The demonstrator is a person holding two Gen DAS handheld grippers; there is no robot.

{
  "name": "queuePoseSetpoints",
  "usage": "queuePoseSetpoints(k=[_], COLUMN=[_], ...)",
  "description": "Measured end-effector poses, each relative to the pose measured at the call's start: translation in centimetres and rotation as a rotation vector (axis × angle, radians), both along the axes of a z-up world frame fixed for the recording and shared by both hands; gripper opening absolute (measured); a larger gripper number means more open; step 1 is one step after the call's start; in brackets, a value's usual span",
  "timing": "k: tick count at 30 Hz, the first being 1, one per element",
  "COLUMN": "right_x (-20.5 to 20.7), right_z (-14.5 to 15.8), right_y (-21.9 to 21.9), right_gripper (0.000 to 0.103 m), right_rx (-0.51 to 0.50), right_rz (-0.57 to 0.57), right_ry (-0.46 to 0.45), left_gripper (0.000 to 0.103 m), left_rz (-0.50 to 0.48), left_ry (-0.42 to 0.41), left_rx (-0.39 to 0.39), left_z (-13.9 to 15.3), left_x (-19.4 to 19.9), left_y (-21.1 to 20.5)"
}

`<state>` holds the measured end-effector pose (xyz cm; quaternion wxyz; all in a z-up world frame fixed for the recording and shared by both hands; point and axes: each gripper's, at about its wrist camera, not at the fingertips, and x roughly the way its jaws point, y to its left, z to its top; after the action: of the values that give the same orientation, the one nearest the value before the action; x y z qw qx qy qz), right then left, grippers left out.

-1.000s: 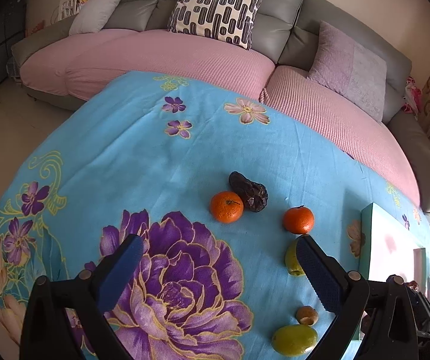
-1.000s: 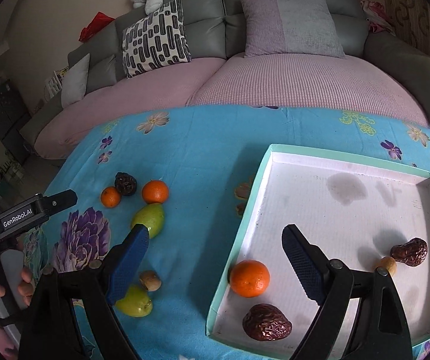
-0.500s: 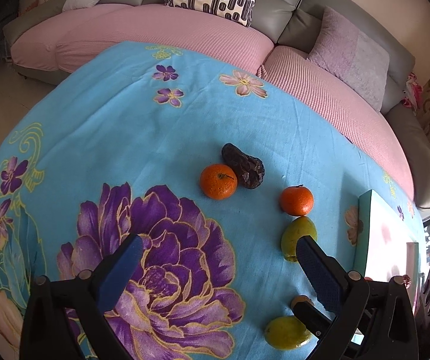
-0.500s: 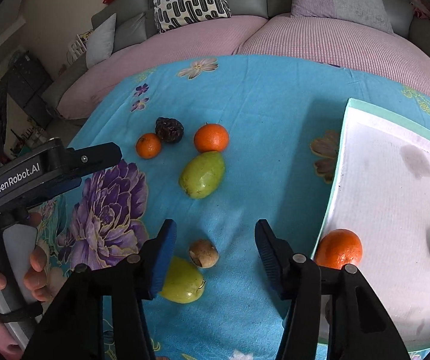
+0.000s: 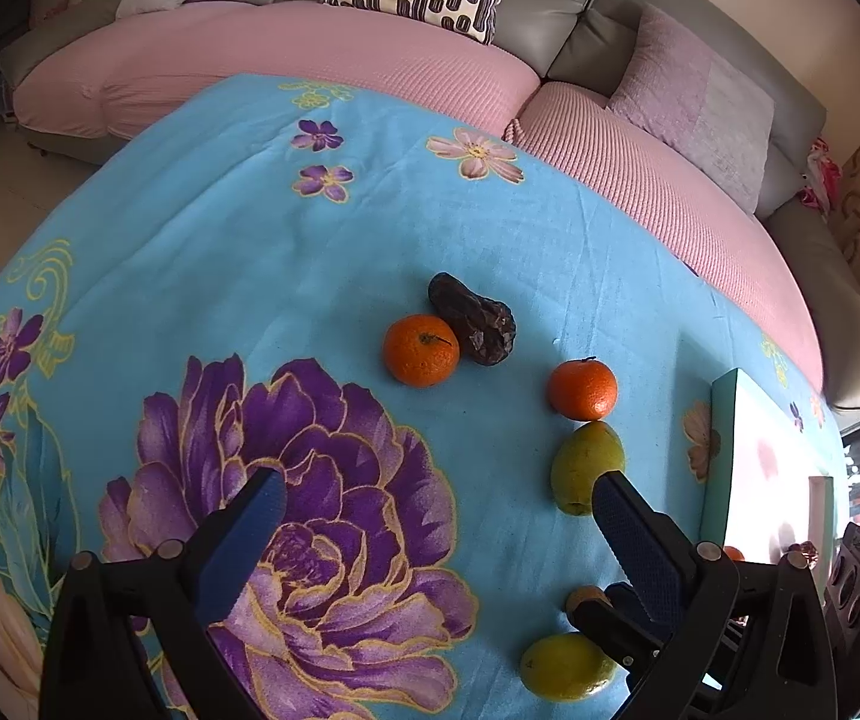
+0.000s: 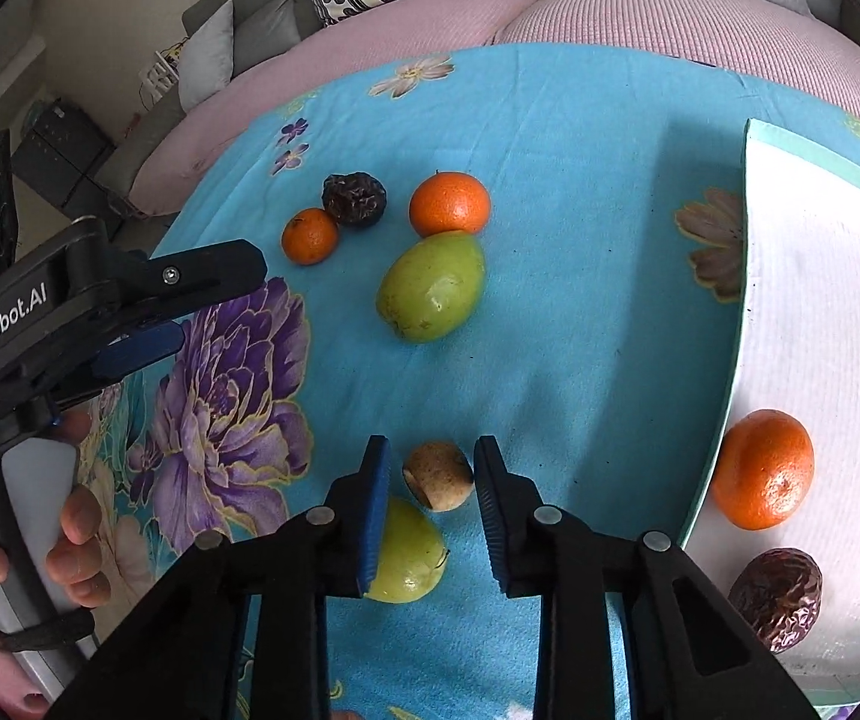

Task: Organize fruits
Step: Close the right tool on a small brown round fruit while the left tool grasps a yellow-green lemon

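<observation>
Right gripper (image 6: 433, 474) held partly open, small round brown fruit (image 6: 437, 476) bracketed between blue pads, no contact seen. Fruit rested on blue floral cloth (image 6: 580, 312), beside green pear-shaped fruit (image 6: 409, 558). Left gripper (image 5: 436, 507) held wide open, nothing gripped. Teal-rimmed white tray (image 6: 838, 276) positioned right.

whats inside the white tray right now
In the right wrist view the white tray holds an orange and a dark wrinkled date near its left edge. The rest of the tray runs out of frame, so anything there is unseen.
</observation>
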<state>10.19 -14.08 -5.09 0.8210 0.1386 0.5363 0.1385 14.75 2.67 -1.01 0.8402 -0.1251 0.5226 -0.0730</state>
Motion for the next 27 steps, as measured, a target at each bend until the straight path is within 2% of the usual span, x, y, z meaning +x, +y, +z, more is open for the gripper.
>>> queuePoseSetpoints(k=[3, 14, 17, 21, 23, 27], right_x=[0.0, -0.5, -1.1, -2.1, -2.8, -4.2], right_z=[0.0, 0.8, 1.4, 2.4, 2.9, 3.9], right_y=[-0.1, -1.6, -2.7, -4.7, -5.8, -8.5], right_gripper=[0.024, 0.023, 0.023, 0.023, 0.024, 0.023], right_rx=[0.021, 0.025, 0.023, 0.008, 0.01, 0.041], right_rz=[-0.002, -0.057, -0.093, -0.16, -0.201, -0.278], right_ry=[0.007, -0.01, -0.023, -0.046, -0.059, -0.087], left_gripper=[0.103, 0.101, 0.095, 0.092, 0.085, 0.084], left_rz=[-0.005, -0.03, -0.063, -0.136, -0.169, -0.209], left_ry=[0.001, 0.005, 0.0, 0.005, 0.021, 0.06], left_rx=[-0.003, -0.019, -0.024, -0.028, -0.029, -0.022], left_z=[0.0, -0.1, 0.0, -0.2, -0.6, -1.7], left_x=[0.0, -0.9, -1.5, -2.4, -3.0, -4.1], left_y=[-0.1, -1.2, -2.2, -4.0, -4.8, -6.0])
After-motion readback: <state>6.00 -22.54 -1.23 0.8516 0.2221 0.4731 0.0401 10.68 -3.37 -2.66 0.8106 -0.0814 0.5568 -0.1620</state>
